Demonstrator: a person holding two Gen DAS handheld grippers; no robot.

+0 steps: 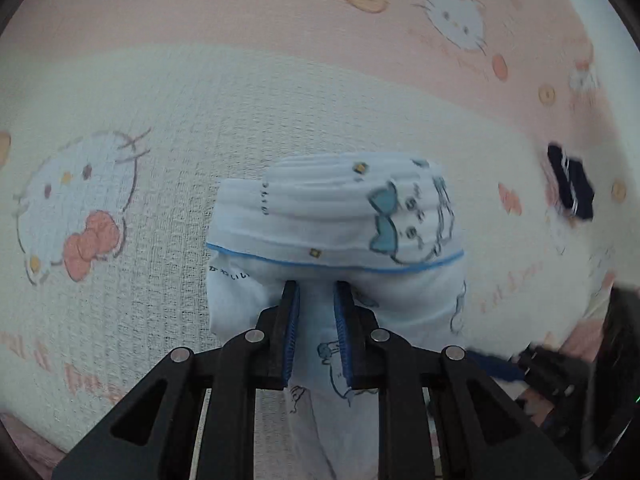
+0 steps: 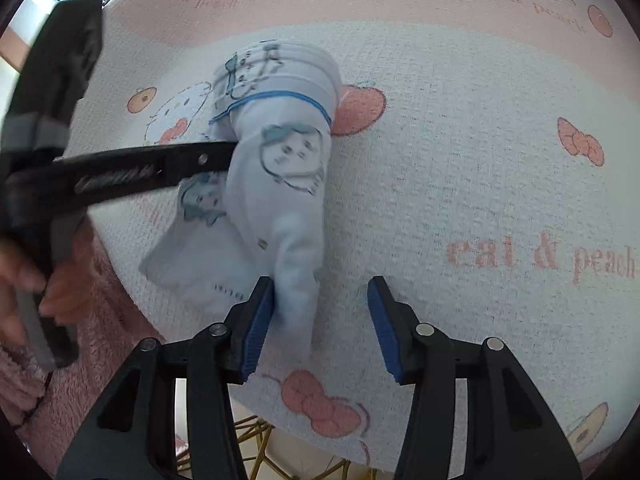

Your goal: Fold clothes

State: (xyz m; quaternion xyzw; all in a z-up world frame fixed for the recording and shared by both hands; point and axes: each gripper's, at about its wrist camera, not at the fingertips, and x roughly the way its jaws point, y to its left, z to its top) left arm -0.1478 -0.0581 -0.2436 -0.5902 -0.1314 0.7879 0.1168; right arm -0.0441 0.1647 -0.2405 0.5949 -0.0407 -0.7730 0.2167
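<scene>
A small white garment (image 1: pixel 332 220) with blue cartoon prints and a thin blue stripe lies bunched on a Hello Kitty patterned towel (image 1: pixel 160 128). My left gripper (image 1: pixel 316 292) is shut on the garment's near edge, cloth pinched between the blue pads. In the right wrist view the same garment (image 2: pixel 280 152) stretches toward me, and the left gripper (image 2: pixel 224 152) reaches into its side from the left. My right gripper (image 2: pixel 320 292) is open, and the garment's blurred near end hangs by its left pad (image 2: pixel 256 320) without being clamped.
A small dark blue striped cloth (image 1: pixel 570 186) lies on the towel at the right. The towel (image 2: pixel 480 200) covers a table whose near edge (image 2: pixel 320 440) shows gold legs below. A fuzzy pink sleeve (image 2: pixel 60 320) and hand are at the left.
</scene>
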